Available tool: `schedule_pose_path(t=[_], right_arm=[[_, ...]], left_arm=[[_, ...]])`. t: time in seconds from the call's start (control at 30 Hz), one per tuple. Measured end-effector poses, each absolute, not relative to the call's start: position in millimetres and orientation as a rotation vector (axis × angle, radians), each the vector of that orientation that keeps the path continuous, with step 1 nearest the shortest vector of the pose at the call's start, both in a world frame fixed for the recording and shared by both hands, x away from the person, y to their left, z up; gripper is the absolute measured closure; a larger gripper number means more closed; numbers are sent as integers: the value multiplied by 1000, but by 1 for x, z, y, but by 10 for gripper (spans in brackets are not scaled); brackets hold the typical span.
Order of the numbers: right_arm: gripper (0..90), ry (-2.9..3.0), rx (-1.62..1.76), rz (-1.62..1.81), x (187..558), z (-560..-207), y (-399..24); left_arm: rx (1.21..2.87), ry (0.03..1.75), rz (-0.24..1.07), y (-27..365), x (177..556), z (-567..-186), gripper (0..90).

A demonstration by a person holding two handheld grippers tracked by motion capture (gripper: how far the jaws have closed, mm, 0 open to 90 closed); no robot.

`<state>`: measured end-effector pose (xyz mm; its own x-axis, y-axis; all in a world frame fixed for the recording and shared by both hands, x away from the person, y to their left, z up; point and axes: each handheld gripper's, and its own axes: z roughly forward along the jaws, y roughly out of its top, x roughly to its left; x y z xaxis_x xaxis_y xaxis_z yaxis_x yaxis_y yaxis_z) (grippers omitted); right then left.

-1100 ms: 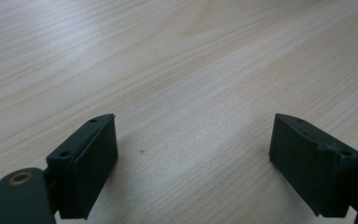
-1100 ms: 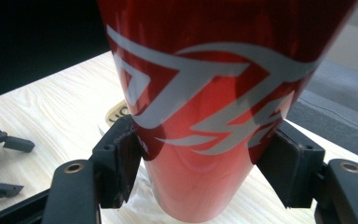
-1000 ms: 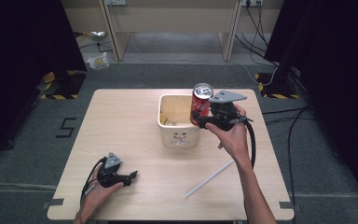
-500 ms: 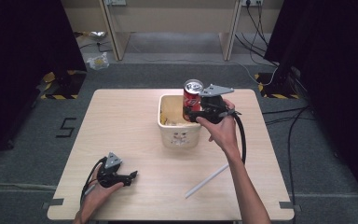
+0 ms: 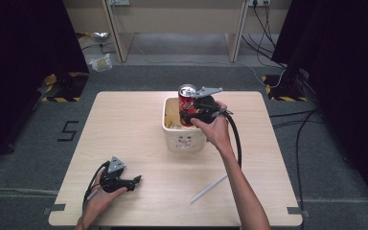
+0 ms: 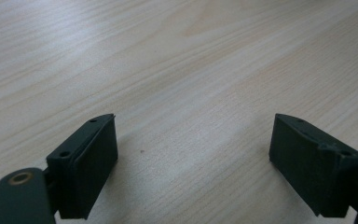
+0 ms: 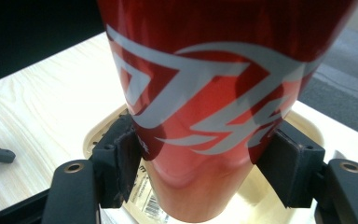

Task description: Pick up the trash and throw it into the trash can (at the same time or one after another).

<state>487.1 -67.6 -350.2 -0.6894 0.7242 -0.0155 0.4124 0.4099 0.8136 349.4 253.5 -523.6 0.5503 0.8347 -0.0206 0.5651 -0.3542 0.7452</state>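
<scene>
Leftward over the bin (image 5: 184,139) went the can (image 5: 187,98), right fingers (image 7: 123,163) clamped low; thin, light, dentable, slippery. Left fingers (image 6: 91,163) released.

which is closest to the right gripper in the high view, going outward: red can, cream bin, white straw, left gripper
1. Red can: clamped between the jaws of the right gripper, above the bin.
2. Cream bin: directly under the can, mid-table.
3. White straw: lying on the table nearer the person, right of centre.
4. Left gripper: near the table's front left corner, jaws open.
</scene>
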Motion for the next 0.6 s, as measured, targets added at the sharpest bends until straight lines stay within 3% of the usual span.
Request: schedule_pose_path(t=[0.6], right_arm=[[339,2431,954,1099,497,-372,-34]], left_arm=[[2065,1124,473,254,349,-523,146]])
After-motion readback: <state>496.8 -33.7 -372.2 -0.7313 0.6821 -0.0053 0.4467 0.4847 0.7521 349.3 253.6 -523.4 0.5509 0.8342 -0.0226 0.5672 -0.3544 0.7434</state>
